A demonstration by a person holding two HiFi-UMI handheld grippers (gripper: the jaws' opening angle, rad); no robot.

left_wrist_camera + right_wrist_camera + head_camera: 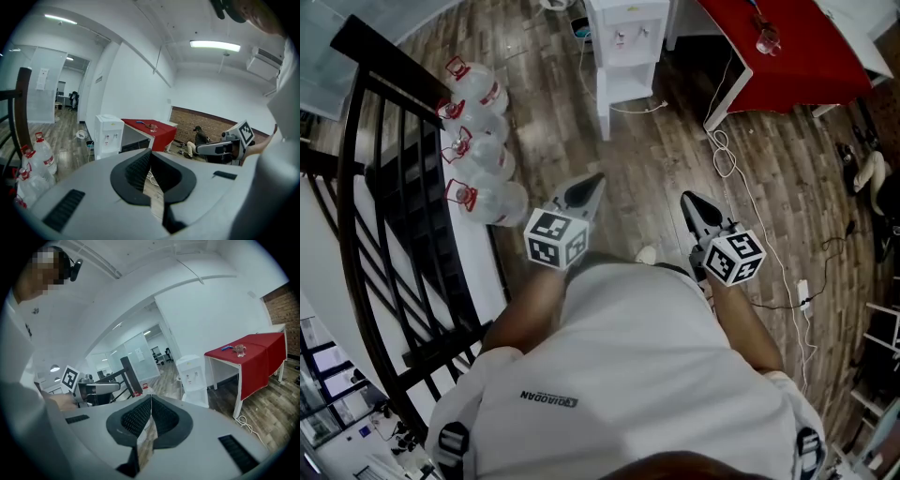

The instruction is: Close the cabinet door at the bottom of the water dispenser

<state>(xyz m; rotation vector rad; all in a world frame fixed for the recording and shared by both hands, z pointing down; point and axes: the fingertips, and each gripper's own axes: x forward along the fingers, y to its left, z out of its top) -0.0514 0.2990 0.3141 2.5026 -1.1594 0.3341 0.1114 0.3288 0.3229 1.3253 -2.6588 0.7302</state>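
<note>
The white water dispenser [628,42] stands far ahead on the wood floor, beside the red table. It also shows small in the left gripper view [108,136] and the right gripper view [193,380]. Its bottom cabinet [623,94] is too small to tell how the door stands. My left gripper [596,181] and right gripper [686,199] are held side by side in front of the person's body, pointing toward the dispenser and well short of it. Both have their jaws shut with nothing between them. Each gripper shows in the other's view, the right gripper [206,149] and the left gripper [123,386].
Several large water bottles [478,141] with red caps lie along a black railing [384,187] on the left. A red-covered table [787,47] with a glass stands right of the dispenser. A white cable [741,183] runs across the floor to a power strip [803,292]. A person [199,139] sits by the brick wall.
</note>
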